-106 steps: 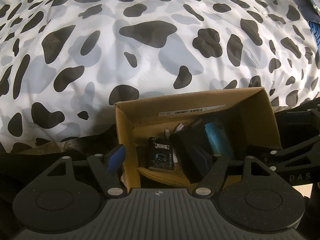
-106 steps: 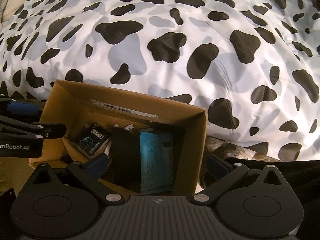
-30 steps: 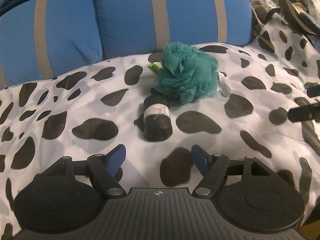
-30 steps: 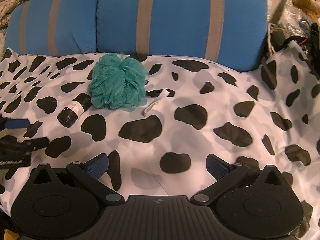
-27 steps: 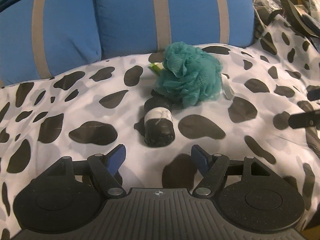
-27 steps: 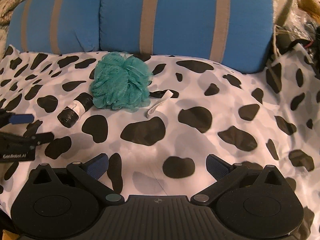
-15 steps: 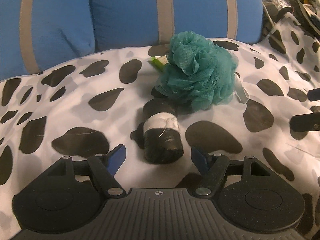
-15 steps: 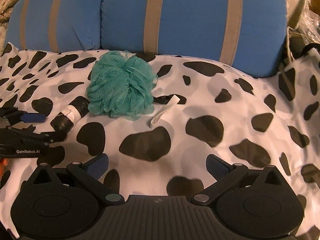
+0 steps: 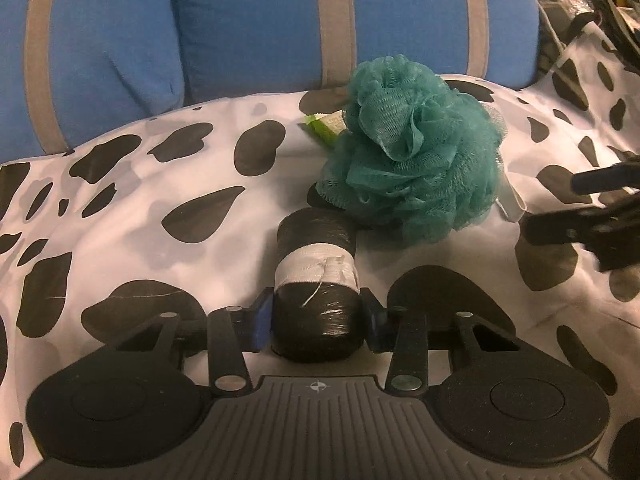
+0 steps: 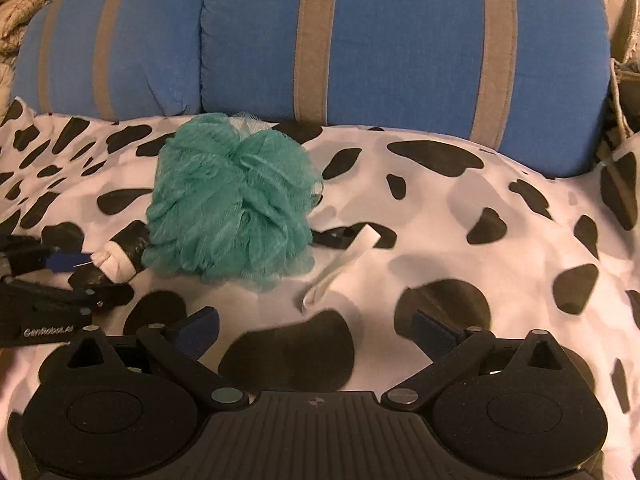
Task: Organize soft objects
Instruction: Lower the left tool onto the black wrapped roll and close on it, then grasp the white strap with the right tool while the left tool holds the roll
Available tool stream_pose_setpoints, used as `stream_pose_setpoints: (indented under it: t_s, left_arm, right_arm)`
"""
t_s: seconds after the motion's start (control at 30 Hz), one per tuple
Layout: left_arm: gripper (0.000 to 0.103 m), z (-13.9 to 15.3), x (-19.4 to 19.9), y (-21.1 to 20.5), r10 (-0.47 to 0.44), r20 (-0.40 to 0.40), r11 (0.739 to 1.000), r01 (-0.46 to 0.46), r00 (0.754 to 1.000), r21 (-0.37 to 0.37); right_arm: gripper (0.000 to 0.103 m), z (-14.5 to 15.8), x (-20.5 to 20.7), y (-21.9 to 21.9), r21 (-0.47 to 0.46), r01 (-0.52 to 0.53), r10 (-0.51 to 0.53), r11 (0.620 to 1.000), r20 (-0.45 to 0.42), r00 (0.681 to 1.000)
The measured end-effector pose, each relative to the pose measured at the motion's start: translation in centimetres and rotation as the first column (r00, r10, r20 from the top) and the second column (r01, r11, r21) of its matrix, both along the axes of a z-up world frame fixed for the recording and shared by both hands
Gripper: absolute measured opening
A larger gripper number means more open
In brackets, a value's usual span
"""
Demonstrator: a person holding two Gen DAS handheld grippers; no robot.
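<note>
Spanning both views, a white bedspread with black cow-like patches meets blue cushions with grey-brown stripes along the upper frame. At centre in the left wrist view, a teal mesh bath sponge lies touching a black rolled bundle banded in white. Low in the frame, the left gripper is closing, its pads against the bundle's sides. Bottom of the right wrist view, the right gripper is closing, spread wide, nothing between

Teal mesh pouf; glossy black plastic roll, white band; smooth spotted cloth cover
</note>
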State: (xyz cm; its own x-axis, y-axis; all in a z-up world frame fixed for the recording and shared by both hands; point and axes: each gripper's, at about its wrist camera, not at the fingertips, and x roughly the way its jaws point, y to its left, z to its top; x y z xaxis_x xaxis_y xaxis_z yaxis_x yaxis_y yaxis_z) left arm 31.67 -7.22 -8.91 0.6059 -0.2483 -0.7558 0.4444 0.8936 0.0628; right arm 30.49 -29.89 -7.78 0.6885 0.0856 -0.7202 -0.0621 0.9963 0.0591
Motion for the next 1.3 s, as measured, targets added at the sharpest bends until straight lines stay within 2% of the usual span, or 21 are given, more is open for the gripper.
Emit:
stream_pose_setpoints:
  t_s: [0.17,0.23,0.37,0.43,0.5,0.73,0.97,1.13,1.3]
  left_arm:
    - [0.042,0.1,0.5,-0.2,0.016,-0.033,1.000,-0.016,0.999,-0.001]
    - [0.042,0.2,0.7,-0.2,0.017,-0.042,1.000,-0.017,0.999,-0.001]
    - [0.042,0.1,0.9,0.0,0.012,-0.051,1.000,-0.013,0.999,-0.009]
    - [0.041,0.1,0.9,0.1,0.004,-0.049,1.000,-0.004,0.999,-0.007]
    - [0.041,0.1,0.9,0.0,0.000,-0.047,1.000,0.000,0.999,-0.005]
    - [0.041,0.7,1.0,0.2,0.038,-0.079,0.999,-0.040,0.996,-0.029]
    - [0.041,2.5,-0.7,1.1,0.079,-0.068,0.995,-0.083,0.995,-0.058]
    - [0.041,4.8,-2.3,1.7,0.125,-0.088,0.985,-0.134,0.988,-0.110]
    - [0.041,6.8,-4.5,1.9,0.126,-0.067,0.981,-0.135,0.990,-0.142]
  right_arm:
    - [0.082,-1.4,2.1,0.0,0.027,0.046,-0.045,0.999,-0.014,0.999]
    - [0.066,-1.9,2.8,0.0,0.036,0.067,-0.066,0.997,-0.024,0.998]
    - [0.049,-2.2,3.8,0.0,0.043,0.108,-0.107,0.993,-0.021,0.994]
    - [0.017,-2.3,4.1,-0.1,0.037,0.139,-0.138,0.990,-0.024,0.990]
    - [0.005,-2.5,4.3,-0.3,0.035,0.172,-0.171,0.985,-0.034,0.985]
    - [0.003,-0.8,3.3,-0.1,0.016,0.168,-0.167,0.986,-0.019,0.986]
    - [0.003,0.6,1.6,-1.7,0.014,0.198,-0.198,0.980,-0.023,0.980]
    - [0.003,1.9,0.0,-2.1,0.059,0.170,-0.169,0.984,-0.031,0.985]
    - [0.003,4.0,-2.4,-2.2,0.068,0.161,-0.159,0.985,-0.033,0.987]
